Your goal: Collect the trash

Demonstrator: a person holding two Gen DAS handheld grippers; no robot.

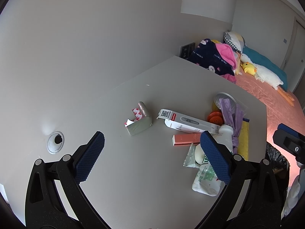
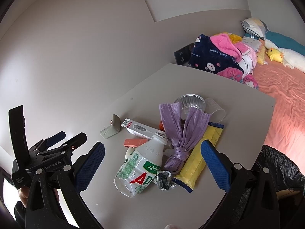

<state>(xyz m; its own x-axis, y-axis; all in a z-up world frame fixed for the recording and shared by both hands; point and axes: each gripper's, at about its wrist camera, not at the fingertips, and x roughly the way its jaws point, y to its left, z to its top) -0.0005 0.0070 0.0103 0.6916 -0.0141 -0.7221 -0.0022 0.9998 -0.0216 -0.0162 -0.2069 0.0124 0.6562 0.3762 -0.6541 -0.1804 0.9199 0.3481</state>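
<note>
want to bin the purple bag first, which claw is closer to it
Right. The right claw is open and centred over the pile, the purple bag lying between its fingers. The left claw is open too, further left, with the bag beyond its right finger.

Bottle (image 2: 141, 164) on table (image 2: 238, 110), knotted bag (image 2: 183, 131) right (touching); bin (image 2: 282, 171) beyond edge.

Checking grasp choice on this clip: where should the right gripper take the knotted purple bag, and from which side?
Probably at the knot of the purple bag, its narrowest, firmest part, coming from above. The right gripper is open; the bottle crowds one side, the yellow packet the other.
</note>
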